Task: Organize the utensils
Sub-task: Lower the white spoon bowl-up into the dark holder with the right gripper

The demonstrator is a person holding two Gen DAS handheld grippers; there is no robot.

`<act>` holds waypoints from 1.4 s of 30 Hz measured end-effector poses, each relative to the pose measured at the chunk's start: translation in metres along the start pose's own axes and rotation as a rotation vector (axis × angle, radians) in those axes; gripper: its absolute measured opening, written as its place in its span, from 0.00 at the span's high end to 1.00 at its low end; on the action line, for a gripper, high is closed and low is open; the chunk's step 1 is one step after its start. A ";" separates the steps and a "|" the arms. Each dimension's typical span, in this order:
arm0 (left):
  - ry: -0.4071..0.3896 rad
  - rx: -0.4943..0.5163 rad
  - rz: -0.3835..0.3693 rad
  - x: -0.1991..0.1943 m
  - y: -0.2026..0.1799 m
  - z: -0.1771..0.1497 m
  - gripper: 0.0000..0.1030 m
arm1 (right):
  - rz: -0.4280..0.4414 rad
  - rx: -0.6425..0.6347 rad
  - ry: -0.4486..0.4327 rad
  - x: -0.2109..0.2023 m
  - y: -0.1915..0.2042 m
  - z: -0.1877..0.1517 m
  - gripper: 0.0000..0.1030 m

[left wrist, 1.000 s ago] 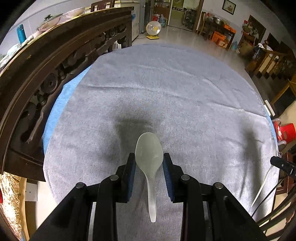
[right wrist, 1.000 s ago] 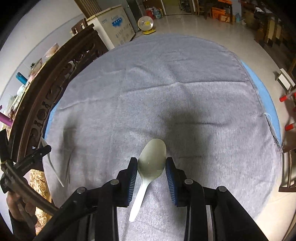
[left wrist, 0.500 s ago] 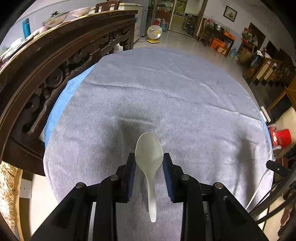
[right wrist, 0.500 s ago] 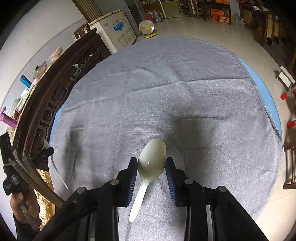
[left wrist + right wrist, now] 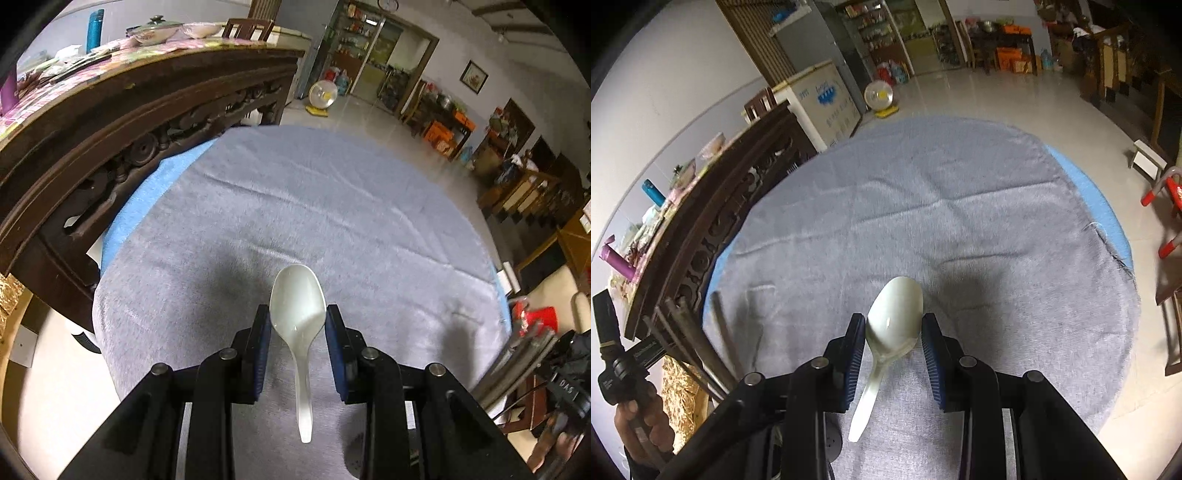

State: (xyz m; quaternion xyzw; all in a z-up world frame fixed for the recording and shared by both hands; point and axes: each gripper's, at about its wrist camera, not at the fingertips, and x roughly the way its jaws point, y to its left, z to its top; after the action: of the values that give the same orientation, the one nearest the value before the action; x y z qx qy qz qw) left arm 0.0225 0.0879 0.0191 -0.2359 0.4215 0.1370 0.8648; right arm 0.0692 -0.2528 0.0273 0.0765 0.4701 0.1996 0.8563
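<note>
Both grippers carry a spoon w/ jaws clamped on the bowl: left gripper (image 5: 298,325) holds a white spoon (image 5: 297,314) lower centre of frame, right gripper (image 5: 894,332) a pale spoon (image 5: 894,321), likewise, above the grey cloth (image 5: 314,206) on the desk. No tray or holder in view, so I'd keep them level, lower slowly, and lay both side by side before releasing.

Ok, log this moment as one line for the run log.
left hand-held gripper: shut on white spoon | right hand-held gripper: shut on pale green spoon | both spoons clear of grey cloth | nothing placed yet
</note>
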 end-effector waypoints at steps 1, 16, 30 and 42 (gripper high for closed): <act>-0.011 -0.004 -0.007 -0.005 -0.001 -0.001 0.70 | 0.001 0.001 -0.011 -0.003 0.001 -0.001 0.68; -0.164 0.027 -0.129 -0.068 -0.029 -0.021 0.70 | 0.032 -0.054 -0.217 -0.074 0.046 -0.032 0.68; -0.200 0.104 -0.198 -0.070 -0.064 -0.050 0.70 | 0.058 -0.138 -0.242 -0.070 0.087 -0.056 0.68; -0.217 0.169 -0.176 -0.059 -0.076 -0.066 0.70 | 0.008 -0.218 -0.300 -0.063 0.106 -0.072 0.67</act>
State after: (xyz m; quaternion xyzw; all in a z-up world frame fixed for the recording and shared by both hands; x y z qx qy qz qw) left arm -0.0238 -0.0134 0.0533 -0.1822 0.3133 0.0493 0.9307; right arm -0.0491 -0.1870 0.0706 0.0139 0.3123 0.2391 0.9193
